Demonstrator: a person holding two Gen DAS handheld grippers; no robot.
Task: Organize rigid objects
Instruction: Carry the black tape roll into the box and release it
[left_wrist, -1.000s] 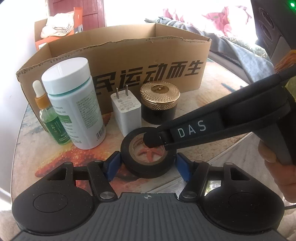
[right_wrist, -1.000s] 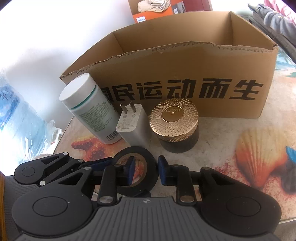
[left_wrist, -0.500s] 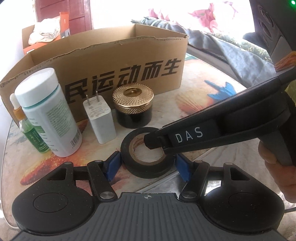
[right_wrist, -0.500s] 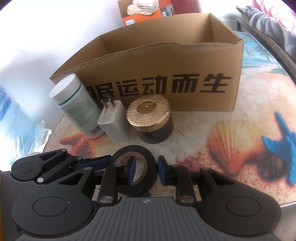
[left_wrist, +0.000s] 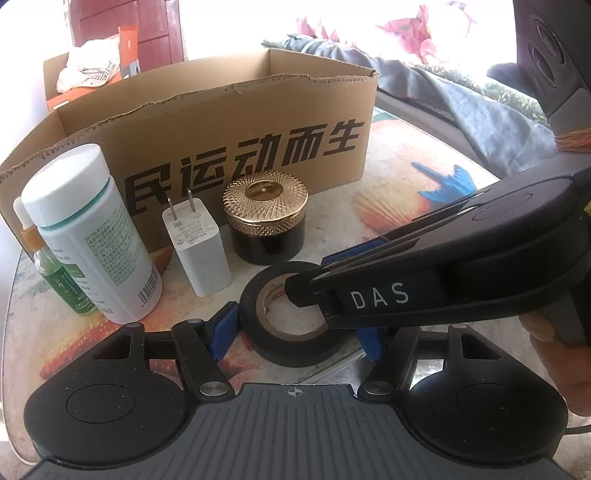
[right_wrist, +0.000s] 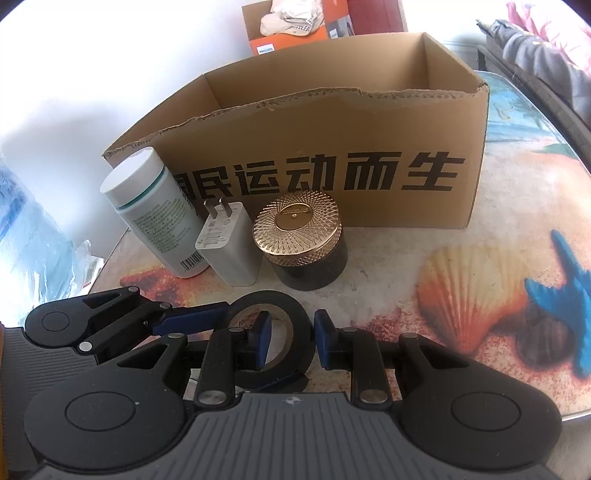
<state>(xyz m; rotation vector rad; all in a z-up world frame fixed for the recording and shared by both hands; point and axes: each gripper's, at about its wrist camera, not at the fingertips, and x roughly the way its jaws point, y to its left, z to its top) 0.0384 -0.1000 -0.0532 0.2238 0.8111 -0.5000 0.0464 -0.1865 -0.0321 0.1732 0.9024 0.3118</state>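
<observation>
Black tape roll sits on the desk at the near edge, between your two grippers. Your left gripper is spread wide, blue pads flanking the roll's outer sides; can't tell if either pad touches it. Your right gripper has one finger inside the roll's hole and one outside, around its right wall; small gap visible at the outer pad, so a firm pinch can't be confirmed. In the left wrist view the right gripper's body covers the roll's right side and the left gripper's right pad. In the right wrist view the roll's lower half is hidden behind the gripper.

Behind the roll, in a row: white bottle, white charger standing prongs up, dark jar with gold lid. A small green dropper bottle is mostly hidden behind the white bottle and doesn't show in the right wrist view. The open cardboard box stands right behind the row; its floor is out of sight. Box print is cut off on the left by the bottle. Bottle label text is too small to read. An orange box sits further back, cropped.
</observation>
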